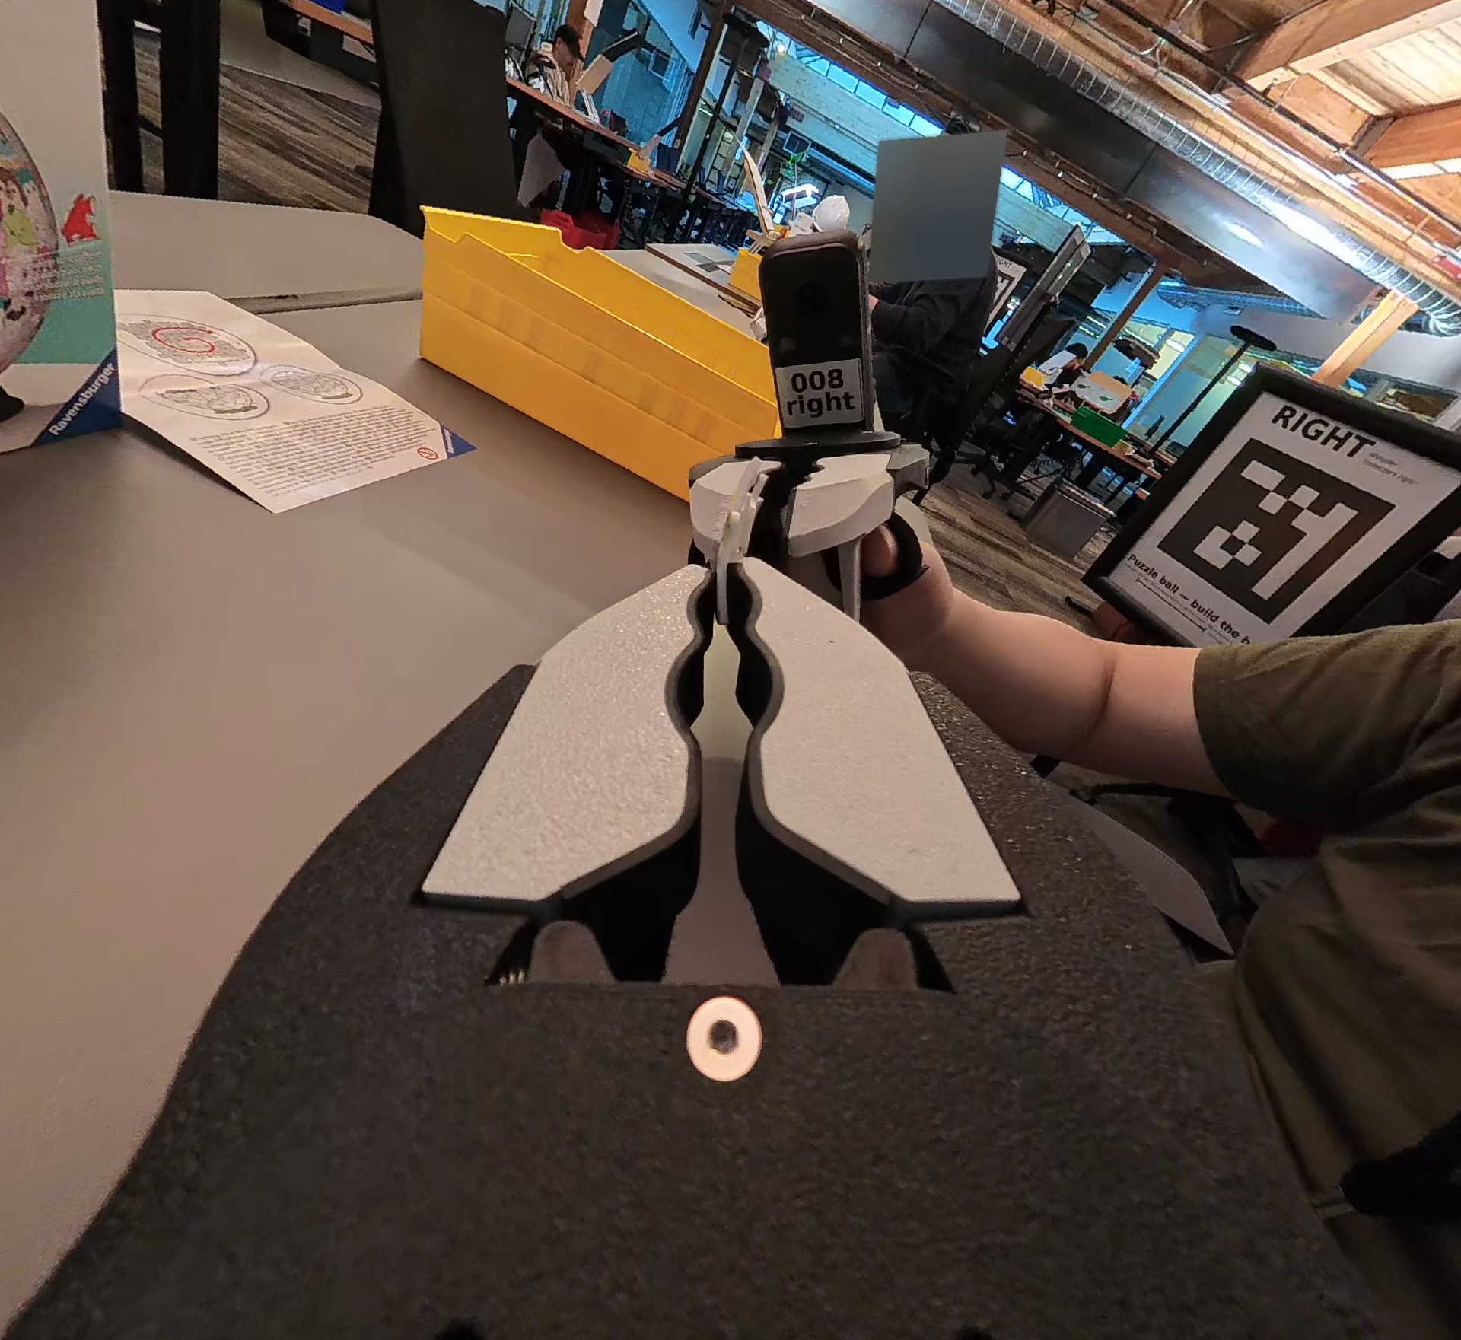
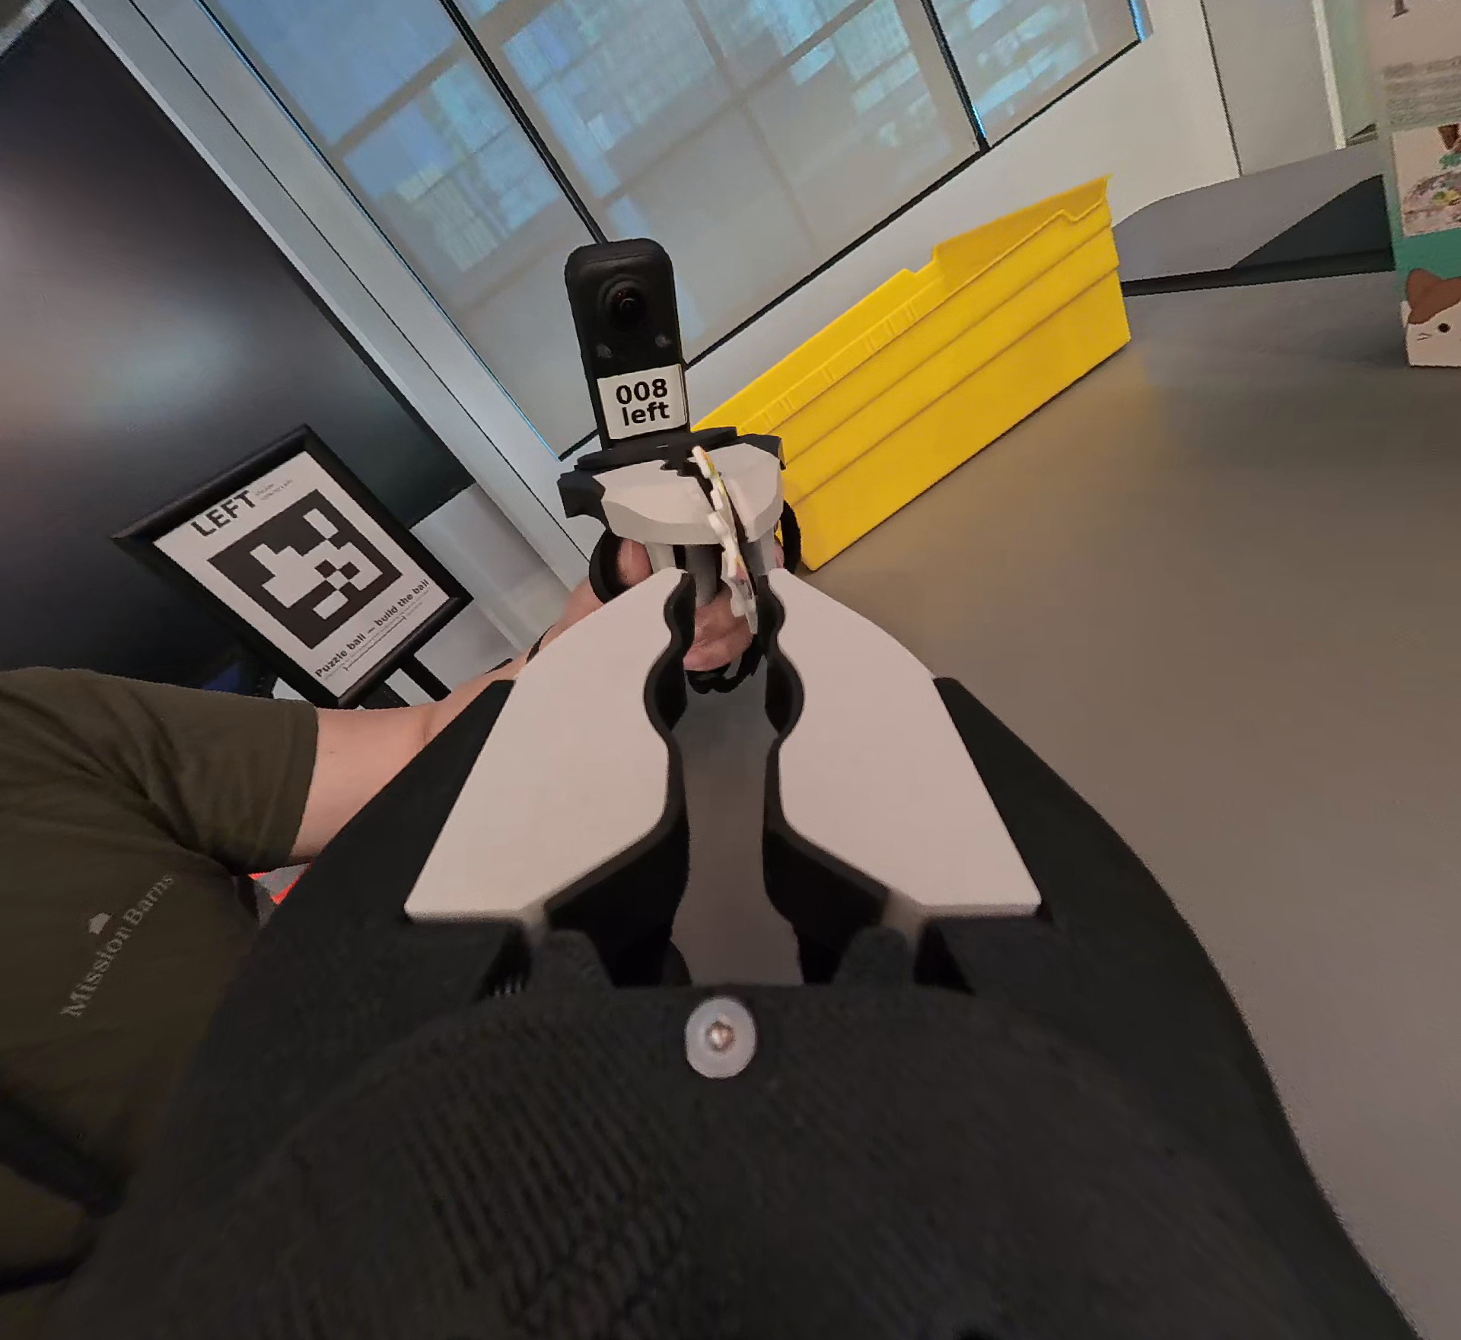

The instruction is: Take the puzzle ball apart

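The two grippers face each other tip to tip above the grey table (image 1: 237,669), and a thin strip of puzzle pieces (image 2: 731,539) runs between them. It is seen edge-on, white with knobbed edges and a little colour on one face.

The left gripper (image 1: 723,594) has its fingers drawn close together, and the near end of the strip sits in the narrow gap at their tips; it looks pinched there. The right gripper (image 2: 723,590) is likewise nearly closed, with the strip's other end caught between its tips (the contact itself is partly hidden behind the white finger). So each tool clamps one end of the same piece, and the piece hangs in the air, clear of the table.

Beyond them a yellow bin (image 1: 585,361) stands on the table. Further left are the puzzle box (image 1: 47,235), upright, and a folded instruction sheet (image 1: 269,393) lying flat beside it. A framed marker sign (image 1: 1281,519) stands off the table's edge.
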### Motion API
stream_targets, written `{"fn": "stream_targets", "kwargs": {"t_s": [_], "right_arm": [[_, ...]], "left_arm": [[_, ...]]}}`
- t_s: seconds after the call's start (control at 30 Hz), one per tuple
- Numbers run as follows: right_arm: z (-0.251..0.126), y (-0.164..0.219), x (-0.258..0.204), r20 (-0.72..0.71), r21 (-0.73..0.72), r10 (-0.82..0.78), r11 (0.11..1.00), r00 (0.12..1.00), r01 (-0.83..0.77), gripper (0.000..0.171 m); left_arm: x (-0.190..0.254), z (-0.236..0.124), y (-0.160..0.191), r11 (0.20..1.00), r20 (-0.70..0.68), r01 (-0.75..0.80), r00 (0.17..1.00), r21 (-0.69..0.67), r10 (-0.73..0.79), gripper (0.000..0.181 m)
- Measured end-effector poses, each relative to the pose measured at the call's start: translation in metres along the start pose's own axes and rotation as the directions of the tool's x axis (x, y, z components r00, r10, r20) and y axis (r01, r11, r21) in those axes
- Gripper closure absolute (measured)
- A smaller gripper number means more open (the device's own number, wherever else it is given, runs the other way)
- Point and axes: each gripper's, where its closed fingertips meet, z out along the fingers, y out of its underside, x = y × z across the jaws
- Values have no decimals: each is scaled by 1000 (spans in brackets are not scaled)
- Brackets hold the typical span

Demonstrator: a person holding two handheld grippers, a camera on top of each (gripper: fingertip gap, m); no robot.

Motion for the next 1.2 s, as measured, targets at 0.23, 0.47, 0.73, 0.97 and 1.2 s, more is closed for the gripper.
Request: {"fn": "stream_targets", "kwargs": {"t_s": [0.23,0.47,0.73,0.97,1.2], "right_arm": [[2,9,4,1,-53,29,998,1000,-29,168],[2,15,-4,51,-133,5,991,999,2,169],[2,15,-14,153,-131,102,988,983,-82,169],[0,15,-27,246,-174,210,970,946,-170,169],[-19,-3,-15,-8,-200,-161,967,987,156,168]], "left_arm": [[2,4,5,1000,-10,1,1000,-18,-1,179],[9,8,8,998,-88,59,994,-29,-62,171],[12,8,8,999,-80,10,997,-46,-13,179],[6,0,1,999,-37,-32,999,-32,31,179],[7,-2,-4,1000,-59,16,998,-2,-16,179]]}}
